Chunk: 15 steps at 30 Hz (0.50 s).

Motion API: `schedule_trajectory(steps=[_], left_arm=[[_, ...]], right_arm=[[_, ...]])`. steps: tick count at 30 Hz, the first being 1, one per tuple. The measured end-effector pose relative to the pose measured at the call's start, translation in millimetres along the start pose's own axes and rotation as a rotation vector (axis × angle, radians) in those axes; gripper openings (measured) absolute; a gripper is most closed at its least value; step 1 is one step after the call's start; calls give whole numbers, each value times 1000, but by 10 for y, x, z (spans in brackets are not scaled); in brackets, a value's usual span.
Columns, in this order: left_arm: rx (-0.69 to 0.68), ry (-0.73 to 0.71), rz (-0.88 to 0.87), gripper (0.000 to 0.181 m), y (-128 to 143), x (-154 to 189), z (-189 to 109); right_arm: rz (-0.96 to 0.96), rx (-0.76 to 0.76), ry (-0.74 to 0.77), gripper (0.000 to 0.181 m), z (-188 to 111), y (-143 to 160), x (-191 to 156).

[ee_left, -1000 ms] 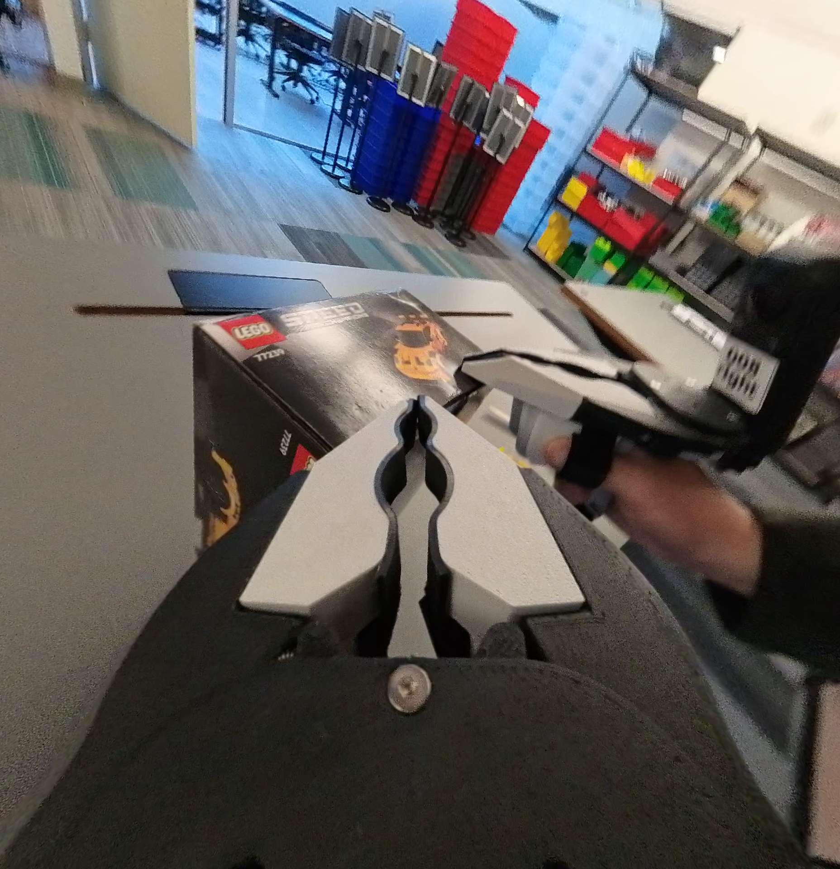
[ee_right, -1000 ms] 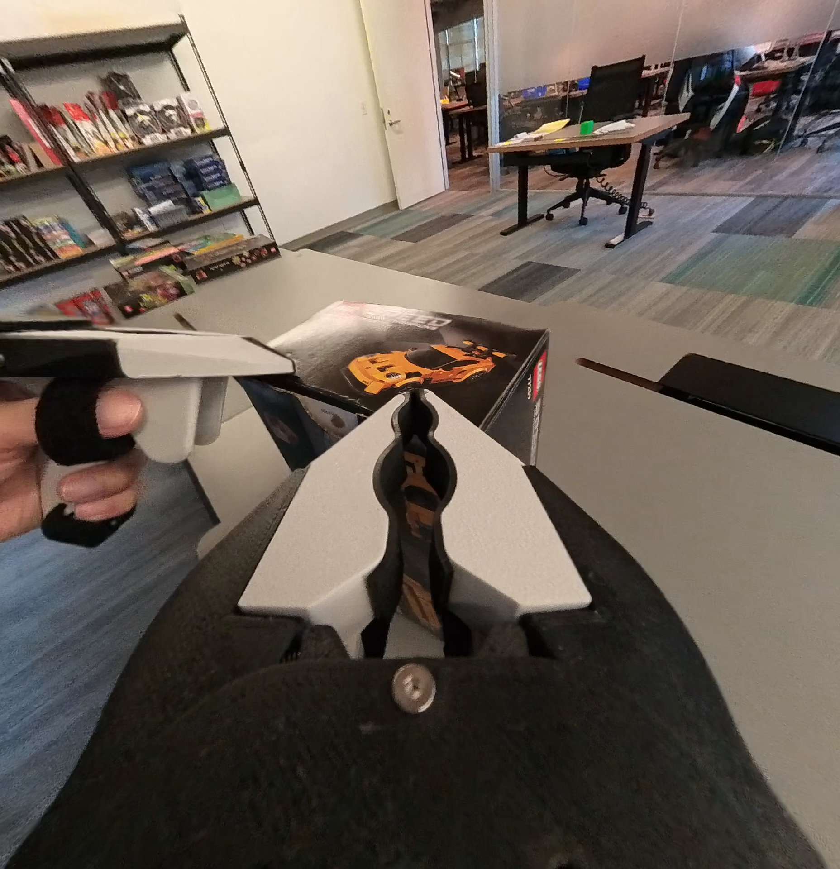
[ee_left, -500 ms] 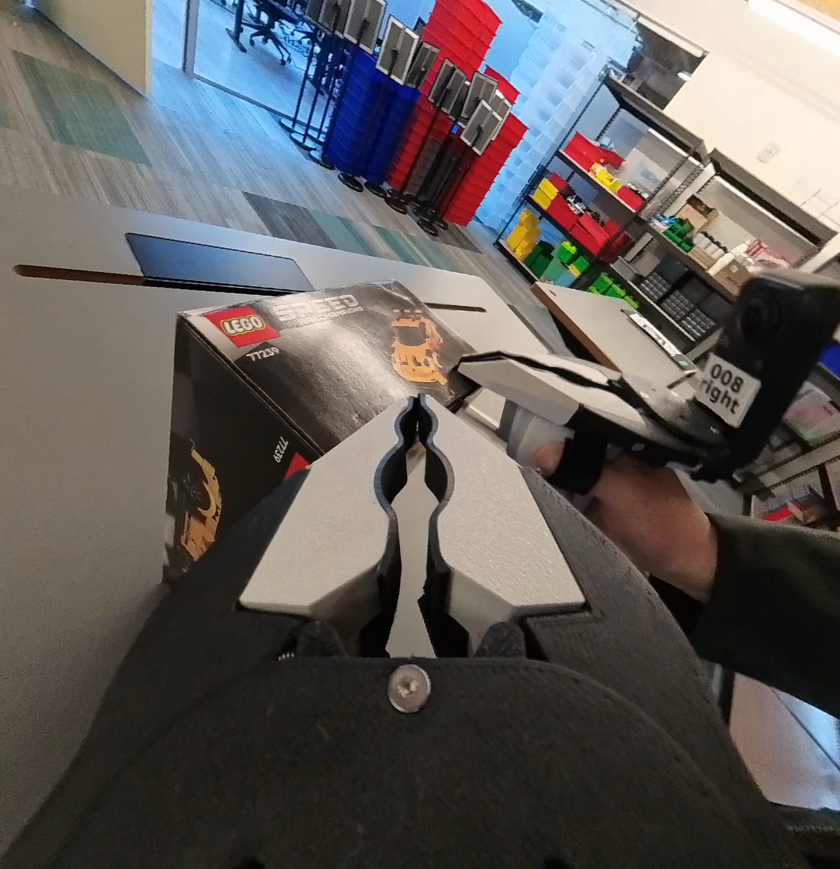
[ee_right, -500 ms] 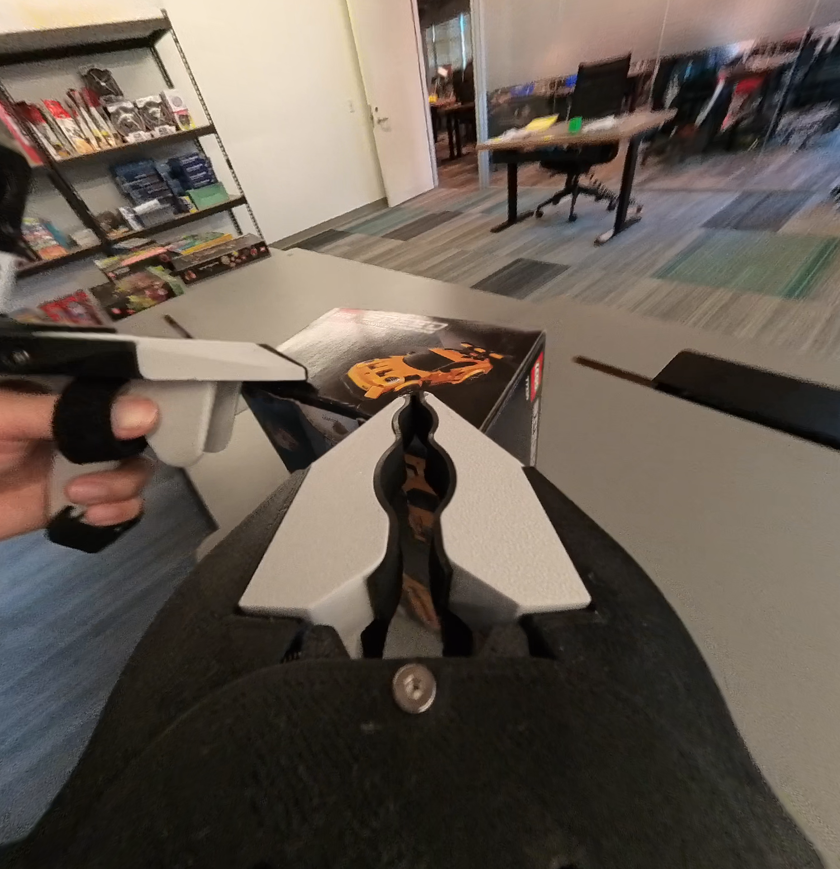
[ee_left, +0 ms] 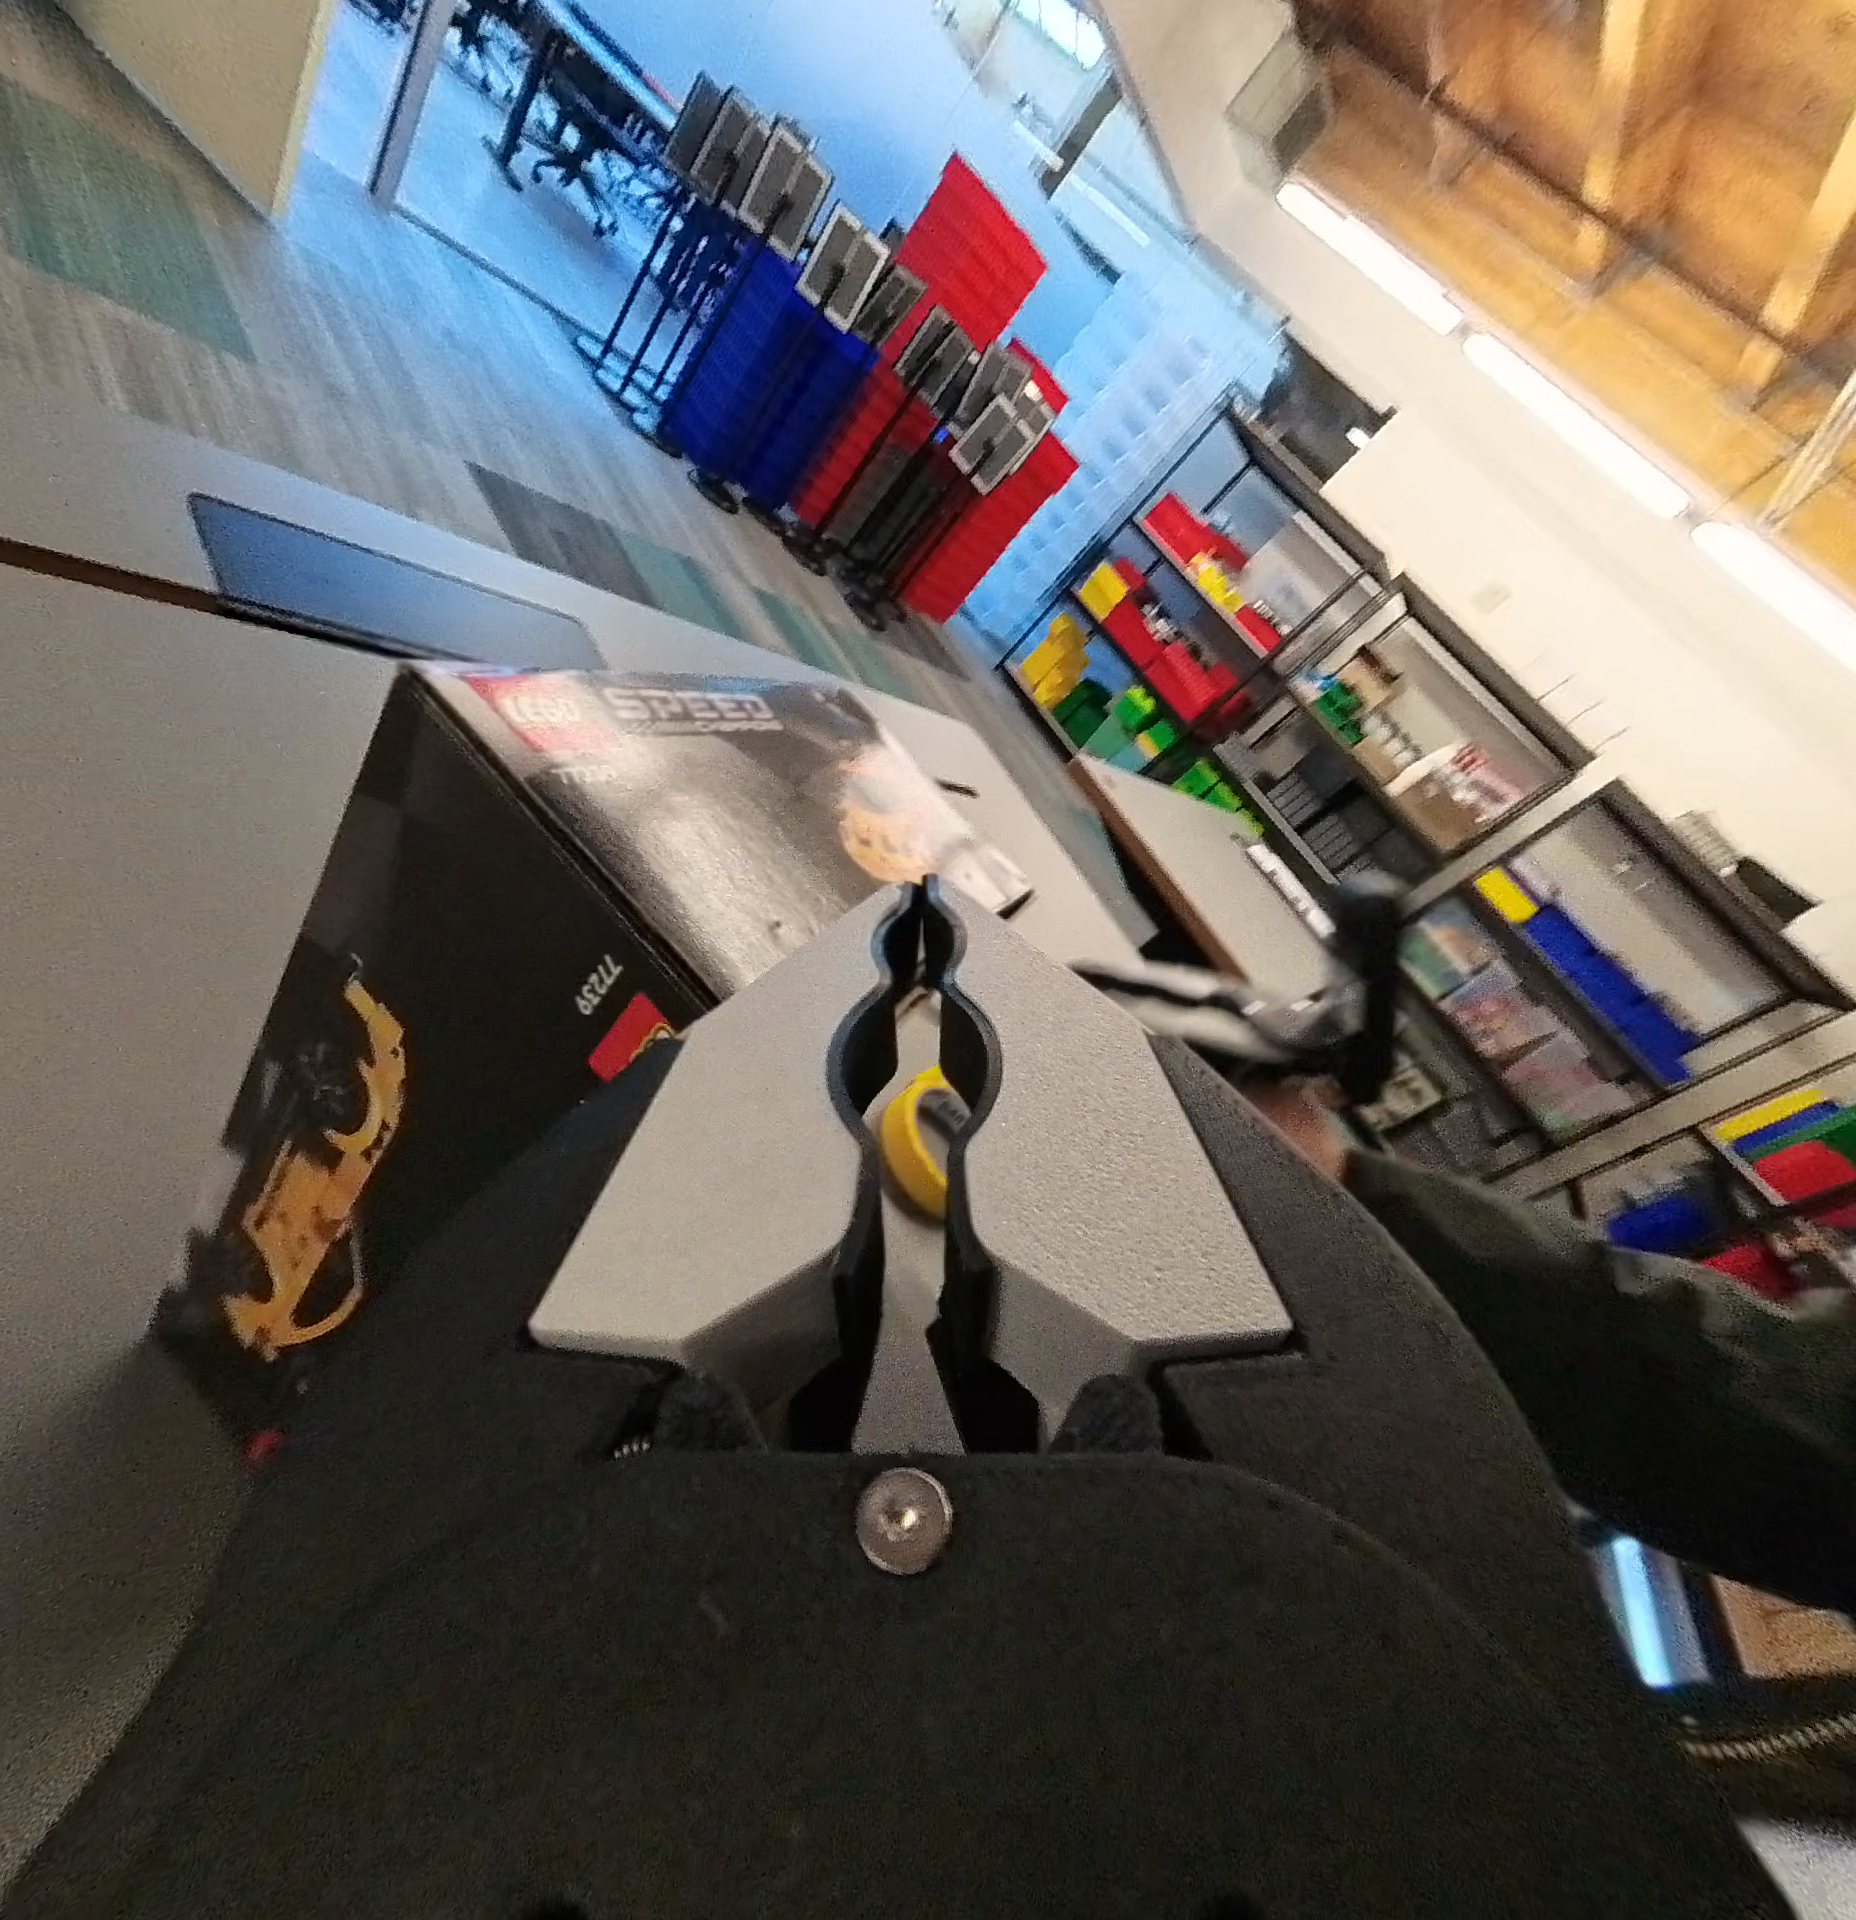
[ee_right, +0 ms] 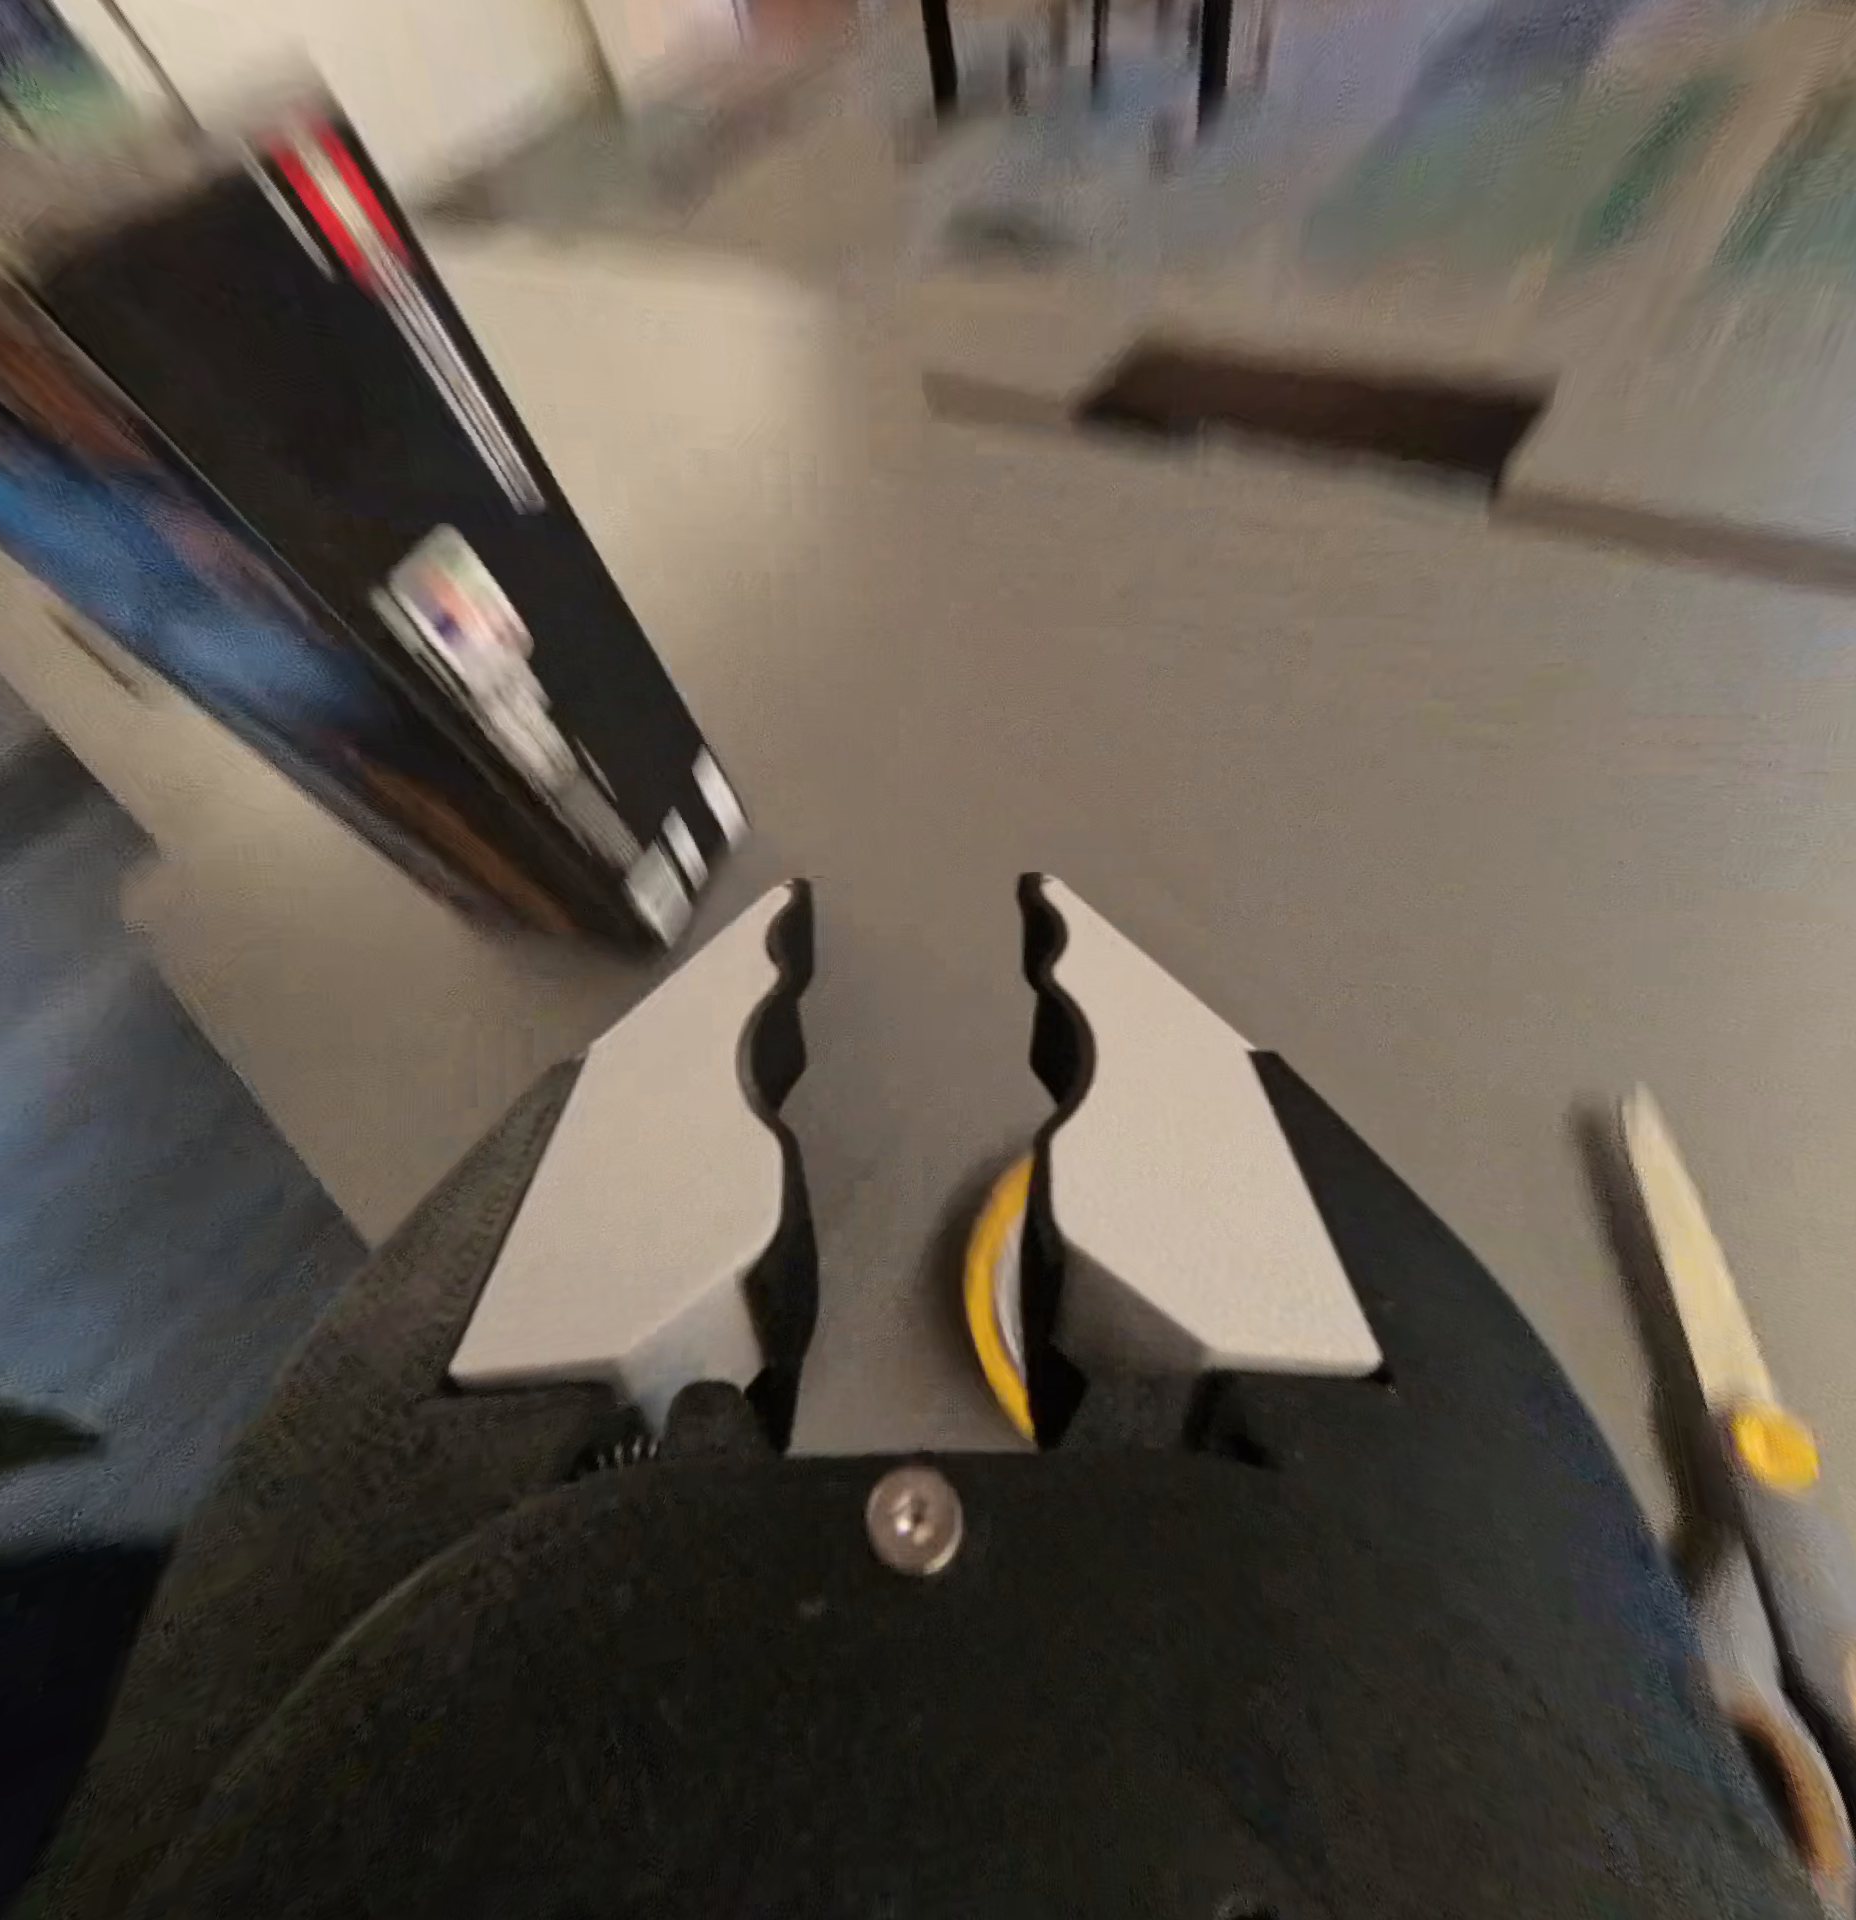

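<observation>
Since the earlier frames the right gripper [ee_right: 916, 894] has dropped low over the table [ee_right: 1267, 779] and its fingers [ee_right: 675, 1143], then together, now stand apart. Both views have tilted, and the right wrist view is heavily blurred.

Right gripper: fingers released, gap wide, nothing between them. A yellow roll [ee_right: 991, 1278] lies on the table just under the inner edge of the right-hand finger; whether they touch cannot be told. A long pale tool with yellow spots [ee_right: 1693, 1299], too blurred to identify, lies beside the gripper.

Left gripper [ee_left: 922, 894]: fingers clenched, tips meeting, gripping nothing visible. The yellow roll [ee_left: 913, 1143] shows through the gap behind the tips.

The black printed box [ee_left: 467, 935] stands on the table near its near edge, just ahead of the left gripper and apart from both. A dark sleeve [ee_left: 1630, 1382] enters from the right
</observation>
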<state>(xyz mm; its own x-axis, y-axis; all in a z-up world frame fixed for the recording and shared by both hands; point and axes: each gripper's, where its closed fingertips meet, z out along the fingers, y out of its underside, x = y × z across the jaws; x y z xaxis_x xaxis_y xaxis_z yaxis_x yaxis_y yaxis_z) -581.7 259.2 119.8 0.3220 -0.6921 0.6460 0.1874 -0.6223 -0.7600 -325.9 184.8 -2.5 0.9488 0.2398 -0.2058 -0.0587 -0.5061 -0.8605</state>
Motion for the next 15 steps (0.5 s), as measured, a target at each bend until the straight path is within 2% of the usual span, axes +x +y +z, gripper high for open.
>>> schedule_trajectory(steps=[1,3,6,8,10,12,14,15], left_arm=[[25,8,-11,0,-39,11,-14],[120,-23,-12,0,-183,34,-92],[288,-138,120,0,-410,226,-341],[320,-222,220,0,-386,469,-517],[330,-320,274,0,-217,734,-712],[325,-410,285,0,100,1013,-934],[303,-500,275,0,525,1272,-1193],[289,-549,259,0,757,1390,-1343]], right_arm=[[10,-100,0,48,42,321,113],[10,-224,-34,49,134,769,200],[-170,-425,-76,49,275,1273,235],[-286,-564,-115,47,324,1545,214],[-391,-644,-125,29,341,1689,236],[-471,-669,-162,18,322,1699,234],[-502,-670,-244,10,258,1601,121],[-525,-617,-323,10,209,1450,-53]])
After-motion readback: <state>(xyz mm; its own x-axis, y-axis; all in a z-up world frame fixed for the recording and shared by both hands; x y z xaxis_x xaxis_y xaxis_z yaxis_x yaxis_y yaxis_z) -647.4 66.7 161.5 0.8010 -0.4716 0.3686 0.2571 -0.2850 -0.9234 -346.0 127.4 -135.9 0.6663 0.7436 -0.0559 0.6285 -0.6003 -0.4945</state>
